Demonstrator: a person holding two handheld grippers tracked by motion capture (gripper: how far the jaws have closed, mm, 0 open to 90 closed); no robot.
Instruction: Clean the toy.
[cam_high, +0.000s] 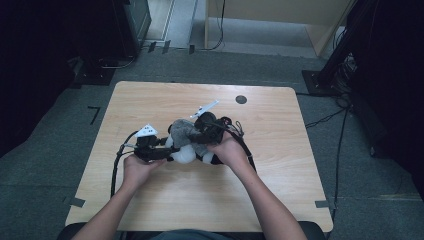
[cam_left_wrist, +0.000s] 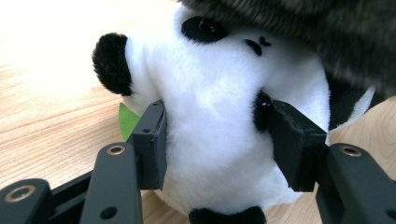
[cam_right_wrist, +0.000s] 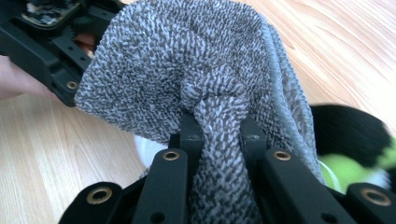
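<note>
A plush panda (cam_high: 186, 154) lies near the middle of the wooden table (cam_high: 150, 100). My left gripper (cam_high: 167, 150) comes in from the left. In the left gripper view its pads (cam_left_wrist: 152, 140) press into both sides of the panda's white head (cam_left_wrist: 219, 107). A grey knitted cloth (cam_high: 183, 130) is draped over the panda; its edge hangs over the head (cam_left_wrist: 327, 28). My right gripper (cam_high: 201, 131) is shut on a bunched fold of that cloth (cam_right_wrist: 187, 60), which rises between its two jaws (cam_right_wrist: 222, 128). The panda's black limb (cam_right_wrist: 348, 128) and a green patch (cam_right_wrist: 345, 170) peek out beside the cloth.
A round black hole (cam_high: 241, 99) sits near the table's far edge. Cables trail off the left gripper (cam_high: 116, 170) and off the table's right side (cam_high: 325, 119). Dark stands and furniture ring the table on grey floor.
</note>
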